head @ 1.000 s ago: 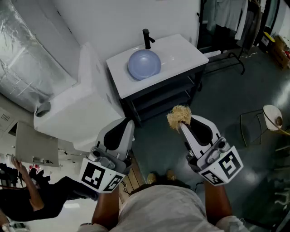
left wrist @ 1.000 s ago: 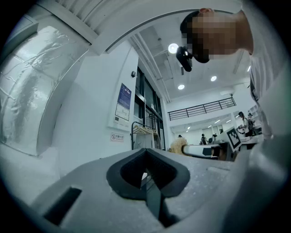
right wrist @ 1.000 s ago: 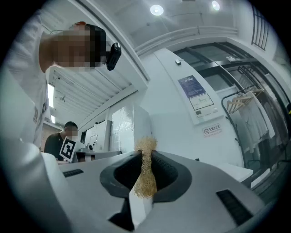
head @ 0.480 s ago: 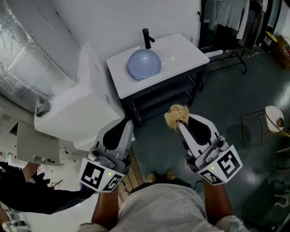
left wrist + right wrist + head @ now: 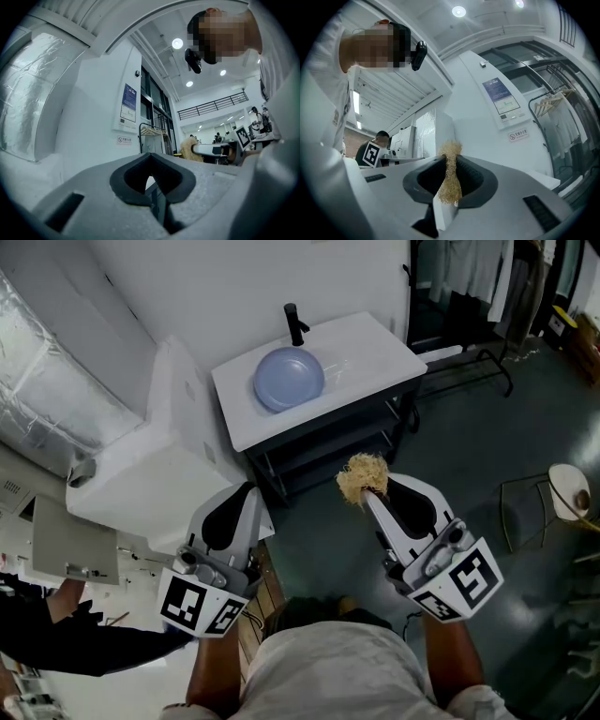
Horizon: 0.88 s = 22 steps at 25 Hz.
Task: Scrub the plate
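Note:
A round blue plate (image 5: 288, 379) lies in the basin of a white vanity top (image 5: 375, 348), far ahead of both grippers. My right gripper (image 5: 370, 493) is held up in the air over the dark floor, shut on a straw-coloured fibre scrubber (image 5: 360, 479); in the right gripper view the scrubber (image 5: 450, 173) sticks up between the closed jaws. My left gripper (image 5: 249, 491) hovers to the left of it, shut with nothing in it, and its jaws meet at the tip (image 5: 151, 158). The scrubber (image 5: 190, 147) also shows at a distance in the left gripper view.
A black faucet (image 5: 294, 322) stands at the vanity's back edge. A large white box (image 5: 159, 451) sits left of the vanity, with silver ducting (image 5: 47, 352) behind. A clothes rack (image 5: 469, 287) and a round stand (image 5: 568, 486) are on the right. A person (image 5: 66, 638) is at lower left.
The left gripper has drifted a little to the left and down. The right gripper still holds the scrubber in nearly the same spot. The view has shifted slightly.

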Motion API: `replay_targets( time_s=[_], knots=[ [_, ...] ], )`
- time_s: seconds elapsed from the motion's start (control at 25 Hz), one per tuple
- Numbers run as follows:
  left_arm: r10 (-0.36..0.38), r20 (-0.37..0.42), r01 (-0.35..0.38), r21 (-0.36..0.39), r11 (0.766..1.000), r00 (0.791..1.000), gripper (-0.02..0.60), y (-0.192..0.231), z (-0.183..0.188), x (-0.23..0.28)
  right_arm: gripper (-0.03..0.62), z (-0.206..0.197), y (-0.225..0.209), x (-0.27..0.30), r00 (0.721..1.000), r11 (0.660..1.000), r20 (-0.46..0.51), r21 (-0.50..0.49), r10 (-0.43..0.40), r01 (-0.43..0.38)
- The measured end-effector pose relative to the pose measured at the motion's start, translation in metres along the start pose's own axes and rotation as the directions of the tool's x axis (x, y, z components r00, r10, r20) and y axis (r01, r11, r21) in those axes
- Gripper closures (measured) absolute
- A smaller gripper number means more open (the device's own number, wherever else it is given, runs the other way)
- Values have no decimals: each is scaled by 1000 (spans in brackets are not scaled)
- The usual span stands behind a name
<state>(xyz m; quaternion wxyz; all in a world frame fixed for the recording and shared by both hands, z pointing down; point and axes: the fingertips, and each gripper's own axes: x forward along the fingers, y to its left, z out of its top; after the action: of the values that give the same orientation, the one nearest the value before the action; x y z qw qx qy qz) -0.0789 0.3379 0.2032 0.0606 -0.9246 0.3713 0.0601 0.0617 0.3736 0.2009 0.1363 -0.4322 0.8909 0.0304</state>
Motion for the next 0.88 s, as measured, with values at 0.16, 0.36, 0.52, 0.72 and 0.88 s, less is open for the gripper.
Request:
replay_targets(
  time_s=[0.16,0.36,0.52,0.72,0.88],
  knots=[
    [11,-7,-11,1,1000,1000,565,0,-1,12,533,2,-12,1,1000,1000,-9,-6,10,-10],
    [16,-5,-16,5,1000,1000,565,8,-1,27,533,2,-27,9,1000,1000,-13,-9,8,-9],
    [21,10,-22,3,1000,1000,565,24,-6,42,533,-3,-41,22,1000,1000,-21,-19,3,-4],
    [33,23,-33,2,999,999,565,52,-14,68,533,-8,-67,50,999,999,-37,-37,-4,3],
    [38,26,-38,-9,999,999,565,86,-23,93,533,-16,-90,85,999,999,-52,-47,-8,5]
  ],
)
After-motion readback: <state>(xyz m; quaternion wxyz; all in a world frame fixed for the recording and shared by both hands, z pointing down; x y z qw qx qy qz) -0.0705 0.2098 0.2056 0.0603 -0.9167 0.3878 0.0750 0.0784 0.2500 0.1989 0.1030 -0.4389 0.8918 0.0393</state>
